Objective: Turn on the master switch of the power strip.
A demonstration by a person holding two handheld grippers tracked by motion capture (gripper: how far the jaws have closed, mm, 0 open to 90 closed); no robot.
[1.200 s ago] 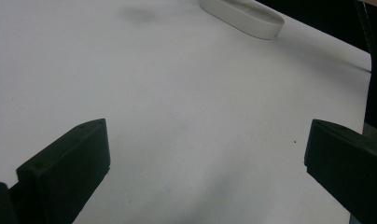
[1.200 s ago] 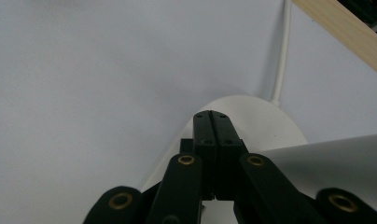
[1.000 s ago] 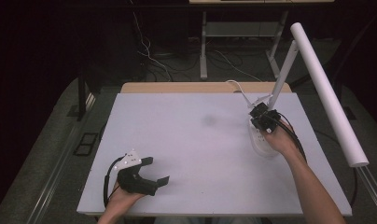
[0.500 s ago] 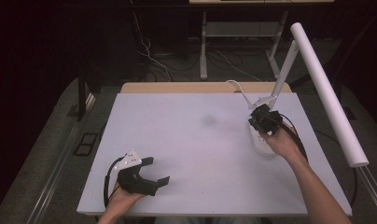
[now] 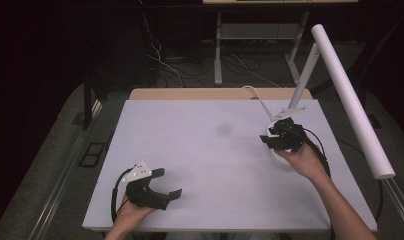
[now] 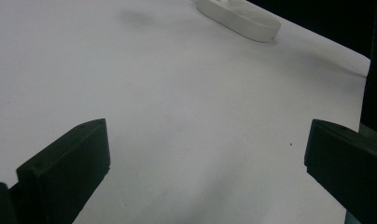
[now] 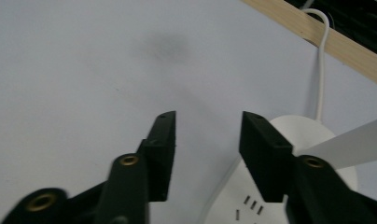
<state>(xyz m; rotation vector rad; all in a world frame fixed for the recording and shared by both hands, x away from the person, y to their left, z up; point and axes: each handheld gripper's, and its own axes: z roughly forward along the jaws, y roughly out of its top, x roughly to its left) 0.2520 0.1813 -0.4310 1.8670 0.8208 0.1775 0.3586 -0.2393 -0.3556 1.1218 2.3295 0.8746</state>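
From the high view I have my right gripper (image 5: 274,138) hovering over the white power strip (image 5: 278,156) near the table's (image 5: 200,150) far right side, its jaws just having been opening and now parted with nothing between them. In the right gripper view the strip (image 7: 312,154) lies just beyond and beside the right-hand jaw, its white cord (image 7: 321,60) running off over the table's wooden edge (image 7: 317,39), though I cannot quite tell whether that jaw touches it. My left gripper (image 5: 165,185) rests at the near left edge, well apart from the strip, jaws spread wide and empty.
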